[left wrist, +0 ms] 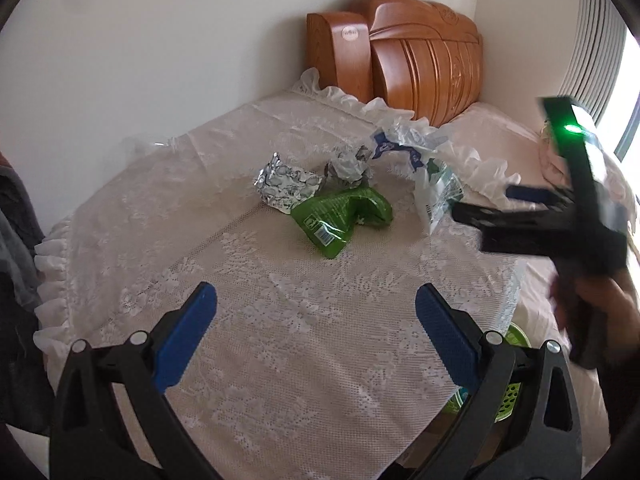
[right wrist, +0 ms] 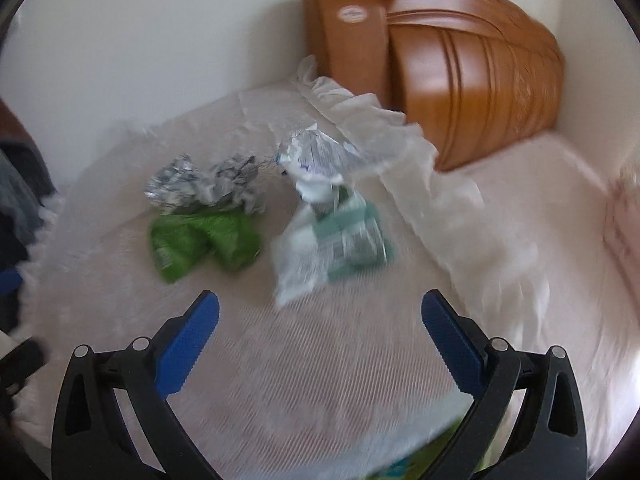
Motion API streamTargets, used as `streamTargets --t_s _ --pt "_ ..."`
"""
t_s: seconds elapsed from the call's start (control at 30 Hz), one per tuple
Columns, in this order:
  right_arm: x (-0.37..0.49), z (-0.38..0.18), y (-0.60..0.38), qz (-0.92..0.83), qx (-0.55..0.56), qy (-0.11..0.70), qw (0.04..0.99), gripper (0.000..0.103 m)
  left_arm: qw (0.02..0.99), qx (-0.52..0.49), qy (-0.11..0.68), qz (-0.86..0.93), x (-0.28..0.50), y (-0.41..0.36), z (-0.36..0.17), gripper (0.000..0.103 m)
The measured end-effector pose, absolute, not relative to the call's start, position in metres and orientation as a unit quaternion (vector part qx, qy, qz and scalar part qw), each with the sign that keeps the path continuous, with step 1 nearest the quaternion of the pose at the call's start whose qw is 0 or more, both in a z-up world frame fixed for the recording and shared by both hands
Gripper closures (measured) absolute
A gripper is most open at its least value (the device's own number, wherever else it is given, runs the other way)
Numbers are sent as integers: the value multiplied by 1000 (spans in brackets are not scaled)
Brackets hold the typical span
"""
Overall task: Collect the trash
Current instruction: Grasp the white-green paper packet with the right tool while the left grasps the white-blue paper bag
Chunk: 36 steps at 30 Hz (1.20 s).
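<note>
I have both tools hovering over the lace-covered table (left wrist: 280, 320), the left gripper (left wrist: 316, 320) and the right gripper (right wrist: 320, 324) each spread wide and holding nothing. The trash sits at about twelve o'clock from my left fingers: a green wrapper (left wrist: 342, 216), two crumpled foil wrappers (left wrist: 286, 186), and a clear plastic bag (left wrist: 434, 184) toward one o'clock (the right view is blurred, so detail there is poor). All of it looks featherlight, crinkly and slippery, so I judge a pinch on a raised fold will hold better than a flat edge.
</note>
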State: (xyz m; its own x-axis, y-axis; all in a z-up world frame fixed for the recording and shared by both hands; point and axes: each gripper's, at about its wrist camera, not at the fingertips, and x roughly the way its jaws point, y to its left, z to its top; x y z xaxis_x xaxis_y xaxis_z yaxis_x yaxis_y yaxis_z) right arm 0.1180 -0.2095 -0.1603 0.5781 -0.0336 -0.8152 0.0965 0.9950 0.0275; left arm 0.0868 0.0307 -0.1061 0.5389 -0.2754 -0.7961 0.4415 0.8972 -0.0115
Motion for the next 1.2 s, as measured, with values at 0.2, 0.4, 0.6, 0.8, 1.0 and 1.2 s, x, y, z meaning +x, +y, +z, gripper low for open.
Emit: streamTargets --t_s 0.2,0.4,0.6,0.8,1.0,1.2 --pt "157 -190 -221 -17 0 475 880 3 868 95 446 -195 100 39 -113 8" --pt "166 -197 -233 16 27 472 881 12 869 84 455 -177 112 46 -118 8" --pt "148 -192 -233 21 48 472 880 15 868 76 457 -176 120 43 -119 8" --pt "105 -176 -239 8 114 459 881 15 865 79 455 -198 127 22 -114 8" --pt "46 -156 -254 -33 159 449 879 15 853 87 448 -252 148 -35 -108 8" --pt "-14 -143 -281 -96 194 437 873 15 840 121 440 -294 182 -116 -118 8"
